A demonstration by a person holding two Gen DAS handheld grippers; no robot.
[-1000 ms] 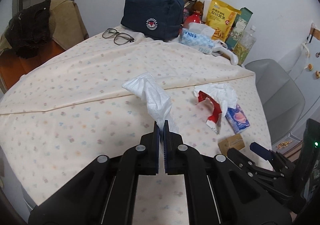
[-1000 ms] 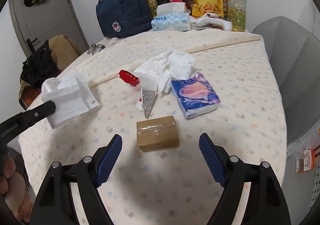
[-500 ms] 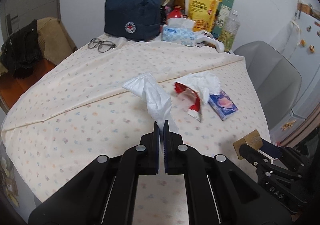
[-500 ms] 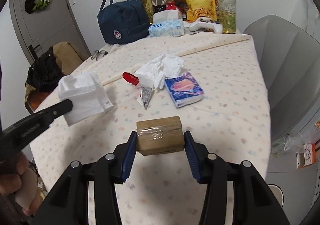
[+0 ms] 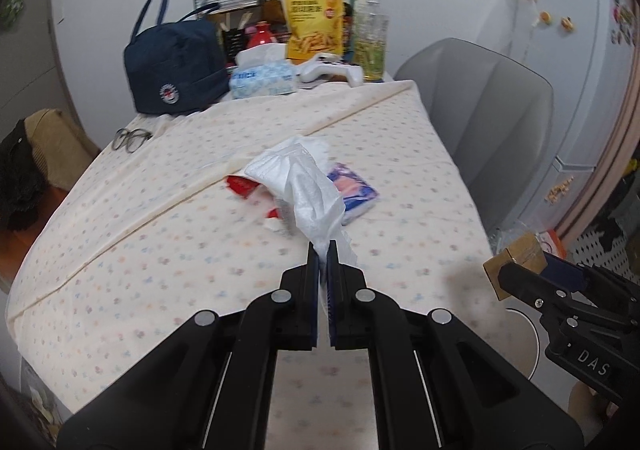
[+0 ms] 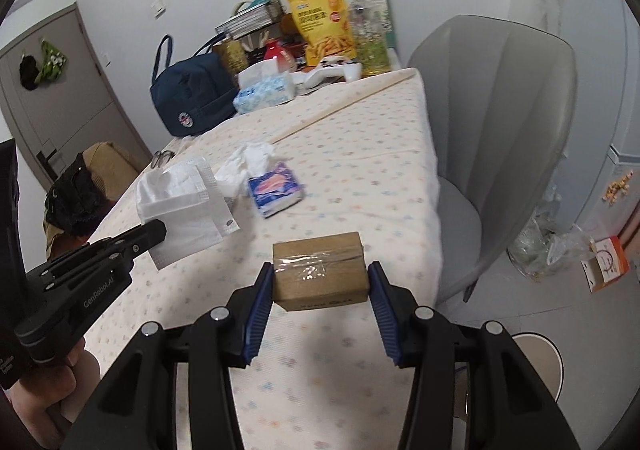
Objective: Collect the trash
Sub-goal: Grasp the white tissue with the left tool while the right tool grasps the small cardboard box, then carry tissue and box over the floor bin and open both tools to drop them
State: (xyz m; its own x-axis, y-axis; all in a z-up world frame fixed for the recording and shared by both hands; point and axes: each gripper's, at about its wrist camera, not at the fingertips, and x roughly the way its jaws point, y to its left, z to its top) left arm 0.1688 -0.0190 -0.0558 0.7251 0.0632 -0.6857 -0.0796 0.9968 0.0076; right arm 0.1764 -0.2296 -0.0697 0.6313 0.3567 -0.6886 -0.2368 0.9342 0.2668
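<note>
The fingers (image 6: 262, 300) of the right gripper (image 6: 320, 282) now press on both sides of the small brown cardboard box (image 6: 320, 270); a second ago they stood wide apart around it while it sat on the table, and its jaws have just been closing, with the box between them. The box is now lifted clear of the tablecloth (image 6: 360, 185), and in the left wrist view it shows beyond the right edge of the table, over the floor, so this piece of trash is picked up. The left gripper (image 5: 323, 250) keeps its two fingers pressed together on a corner of the white face mask (image 5: 304, 185), as before, and the mask hangs in the air above the cloth. Both pieces have travelled toward the right side of the table compared with the earlier views, which I judge to be the way to a bin, though no bin is clearly visible. A little farther, near the middle of the table, more trash is still lying: a crumpled white tissue (image 6: 248, 165), a red and white wrapper (image 5: 242, 185) and a small blue tissue packet (image 6: 276, 189). At the far end stand the navy bag (image 6: 192, 97), a tissue box (image 6: 264, 91) and a yellow snack bag (image 6: 324, 25), which do not look like trash. So two items are secured and about three remain.
</note>
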